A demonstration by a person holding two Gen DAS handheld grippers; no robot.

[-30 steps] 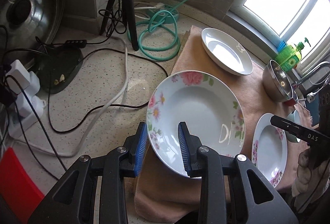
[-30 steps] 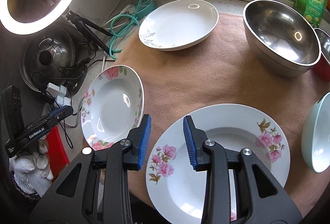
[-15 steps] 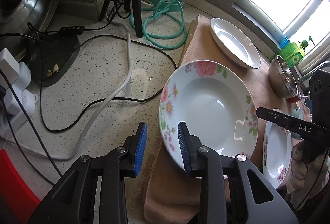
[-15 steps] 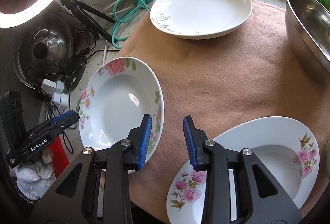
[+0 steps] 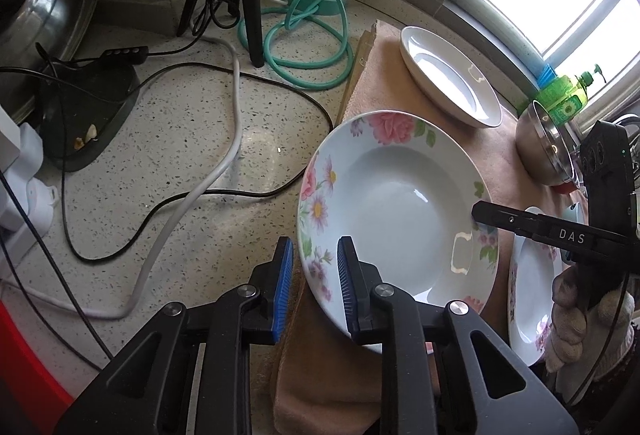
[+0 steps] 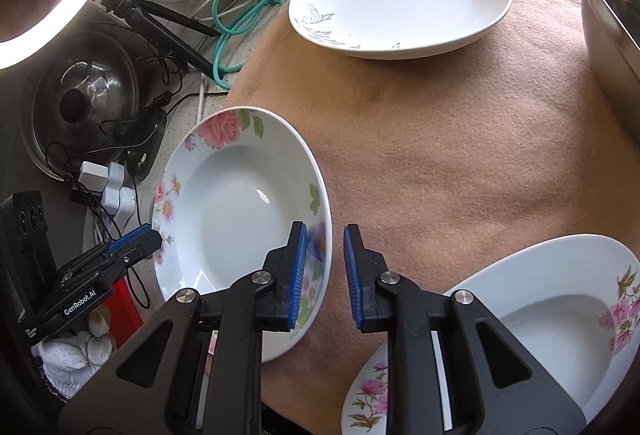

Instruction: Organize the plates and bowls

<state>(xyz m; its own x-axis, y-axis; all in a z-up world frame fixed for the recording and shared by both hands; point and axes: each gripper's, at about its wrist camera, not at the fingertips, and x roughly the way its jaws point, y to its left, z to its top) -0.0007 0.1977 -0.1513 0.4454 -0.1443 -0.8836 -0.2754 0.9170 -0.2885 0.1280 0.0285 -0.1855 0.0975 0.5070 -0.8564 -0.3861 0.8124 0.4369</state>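
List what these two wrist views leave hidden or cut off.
- Left view: near rim of the floral plate sits behind the left claw, so pad contact is unclear.
- Right view: steel bowl is cut by the right edge.
- Right view: second floral plate is partly covered by the right claw.

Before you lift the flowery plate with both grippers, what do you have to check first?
1. Flowered plate rim sits between the left gripper pads: ok.
2. Opposite rim sits between the right gripper pads: ok.
3. Both grips tight: not ok. The jaws have just been closing, but a gap shows beside the rim on each.
4. Plate lies flat on the towel: cannot tell.
5. Neighbouring pink-flowered plate is clear of the grippers: ok.
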